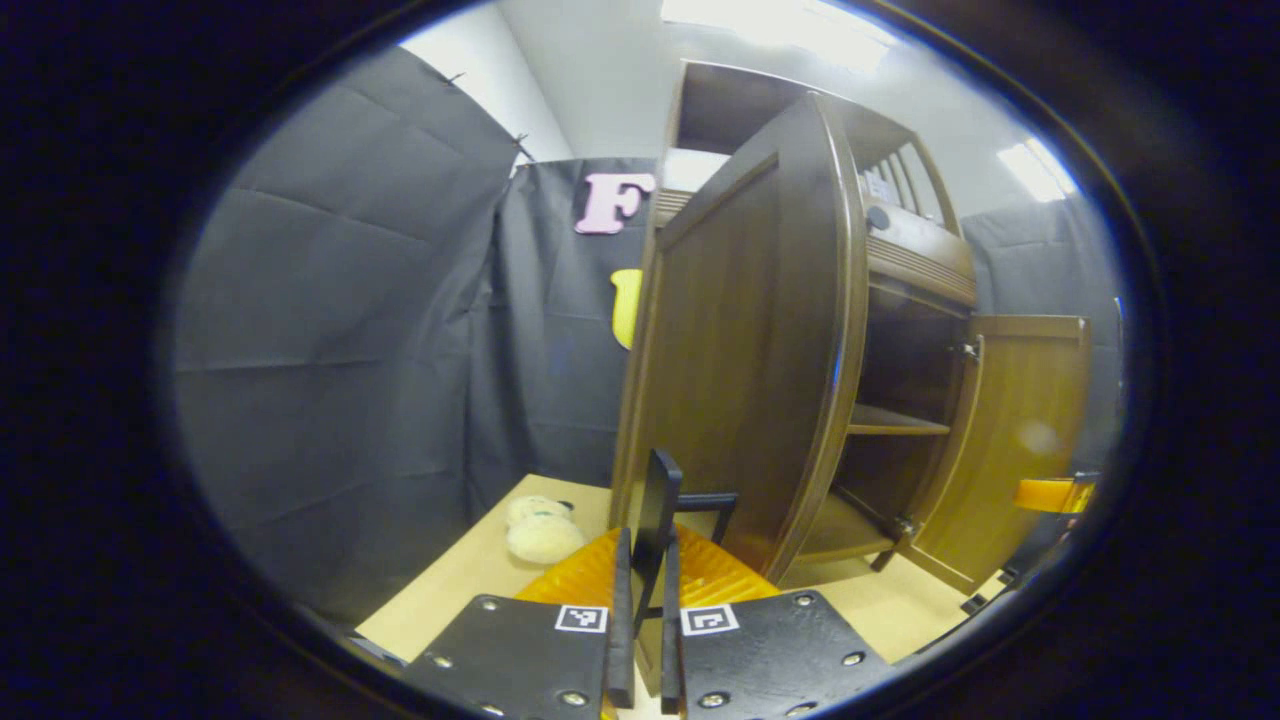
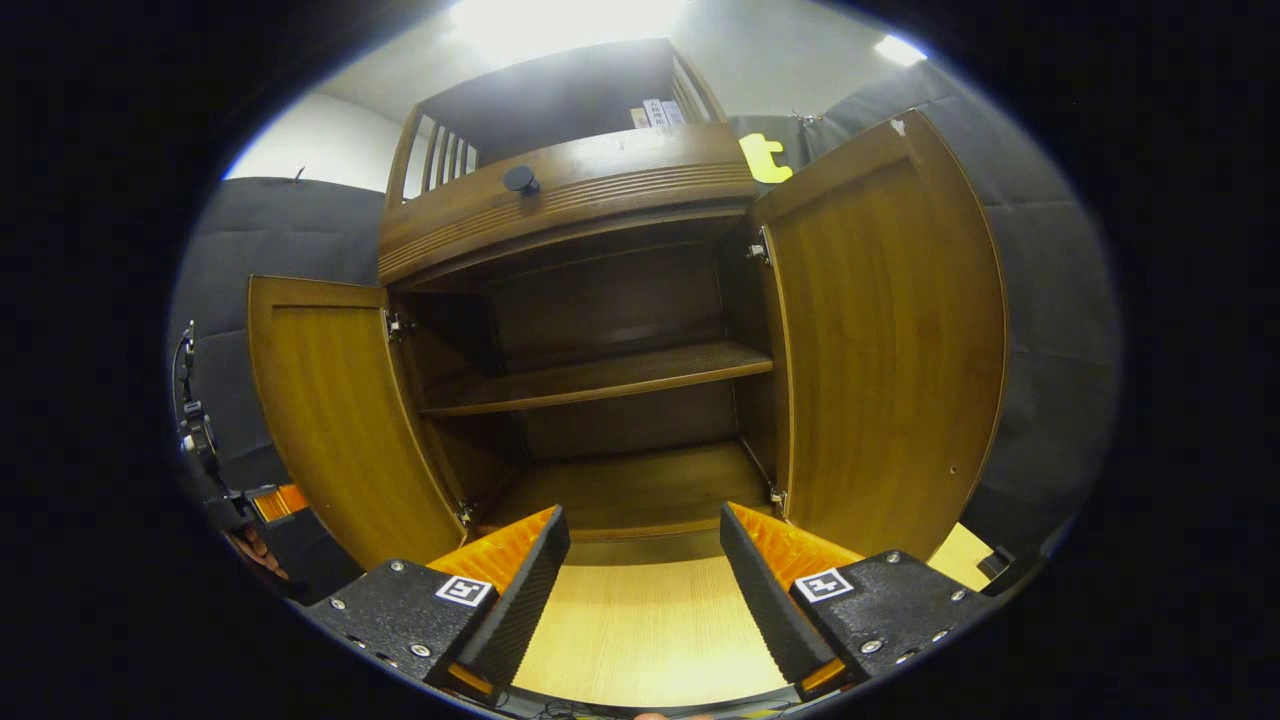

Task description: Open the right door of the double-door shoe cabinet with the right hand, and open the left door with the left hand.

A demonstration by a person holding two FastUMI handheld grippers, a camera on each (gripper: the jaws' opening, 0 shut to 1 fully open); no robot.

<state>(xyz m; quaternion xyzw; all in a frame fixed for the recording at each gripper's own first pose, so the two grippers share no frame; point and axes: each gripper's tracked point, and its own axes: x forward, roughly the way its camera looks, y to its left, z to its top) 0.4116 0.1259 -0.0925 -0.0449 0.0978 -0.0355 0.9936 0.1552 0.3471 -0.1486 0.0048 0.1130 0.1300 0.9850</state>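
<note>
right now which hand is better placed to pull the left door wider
Left. The left gripper is closed on the handle of the left door, which stands swung out. The right gripper hangs open before the middle of the cabinet, touching nothing.

Ceiling light panels (image 1: 760,25) overhead blow out to white glare at the top of both views. The shoe cabinet (image 2: 600,330) interior lies in deep shadow. Fisheye distortion bends straight edges toward the rims. Focus is slightly soft throughout; the rim carries a blue fringe.
</note>
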